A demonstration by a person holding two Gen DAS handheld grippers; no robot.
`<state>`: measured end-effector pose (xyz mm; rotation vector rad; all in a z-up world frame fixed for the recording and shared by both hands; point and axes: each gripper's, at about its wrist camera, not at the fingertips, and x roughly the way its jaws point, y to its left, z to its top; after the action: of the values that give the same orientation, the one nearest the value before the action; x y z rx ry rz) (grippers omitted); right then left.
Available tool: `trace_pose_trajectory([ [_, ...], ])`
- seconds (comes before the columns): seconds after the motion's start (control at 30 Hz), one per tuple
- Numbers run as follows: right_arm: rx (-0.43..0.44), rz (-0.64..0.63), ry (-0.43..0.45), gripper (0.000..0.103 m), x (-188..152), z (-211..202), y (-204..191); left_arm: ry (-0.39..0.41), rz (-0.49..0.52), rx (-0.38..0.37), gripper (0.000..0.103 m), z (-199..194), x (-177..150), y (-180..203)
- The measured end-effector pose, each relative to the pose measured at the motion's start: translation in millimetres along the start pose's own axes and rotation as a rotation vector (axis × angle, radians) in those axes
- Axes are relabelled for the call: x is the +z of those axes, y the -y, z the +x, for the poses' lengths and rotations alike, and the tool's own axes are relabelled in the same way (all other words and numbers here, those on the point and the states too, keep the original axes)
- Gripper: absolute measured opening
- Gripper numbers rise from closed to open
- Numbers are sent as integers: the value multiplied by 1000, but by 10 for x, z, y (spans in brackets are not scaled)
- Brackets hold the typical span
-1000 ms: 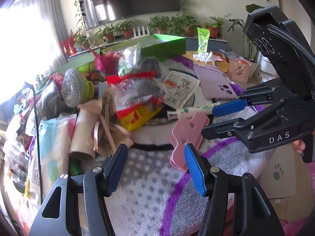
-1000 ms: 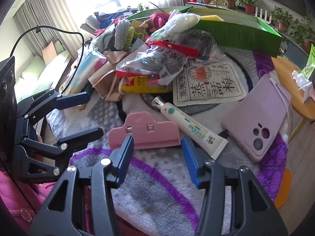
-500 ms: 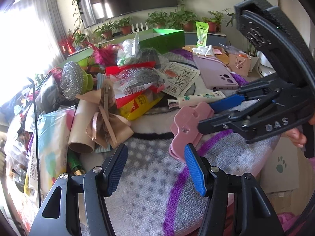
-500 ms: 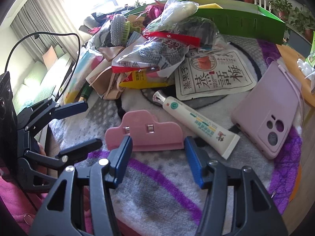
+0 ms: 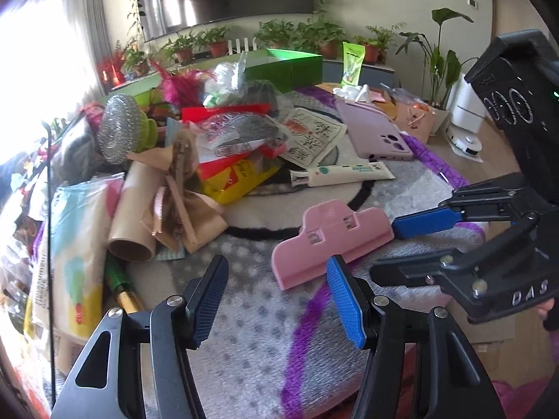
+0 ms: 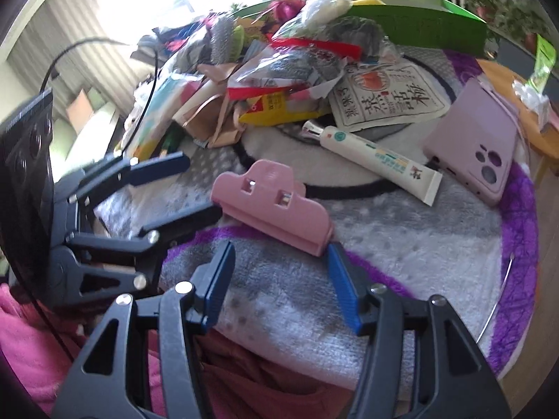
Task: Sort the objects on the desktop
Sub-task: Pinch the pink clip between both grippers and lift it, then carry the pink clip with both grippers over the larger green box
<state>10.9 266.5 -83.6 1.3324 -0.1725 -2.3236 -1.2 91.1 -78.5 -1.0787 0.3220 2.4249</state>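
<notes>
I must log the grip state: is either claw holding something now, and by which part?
Nothing is held. The right claw and left claw both stand open and empty near the pink clip, which lies on the rug.

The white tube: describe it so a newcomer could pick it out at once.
Start at the fluffy round rug with the purple ring, and go to its white middle patch below the heap of packets. The white tube lies there on its side, between the pink clip and the lilac phone case. It alone is long and slim, with a silver cap and green print.
</notes>
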Motion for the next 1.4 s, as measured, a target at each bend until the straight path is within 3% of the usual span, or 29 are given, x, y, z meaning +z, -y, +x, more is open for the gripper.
trace_pose_trajectory([
  [0.13, -1, 77, 36, 55, -4, -30, 94, -5, -22, -36, 48, 10, 16, -3],
  [0.27, -13, 93, 56, 45, 1, -43, 105, -36, -37, -47, 34, 70, 14, -4],
  [0.37, -17, 82, 54, 40, 0, -32, 82, -48, -51, -55, 34, 95, 11, -10],
  [0.7, -24, 106, 51, 39, -3, 8, 102, -67, -75, -80, 34, 190, 22, 14],
  [1.4, -61, 92, 157, 35, 292, -283, 68, 60, -23, -22, 33, -28, 435, 39],
])
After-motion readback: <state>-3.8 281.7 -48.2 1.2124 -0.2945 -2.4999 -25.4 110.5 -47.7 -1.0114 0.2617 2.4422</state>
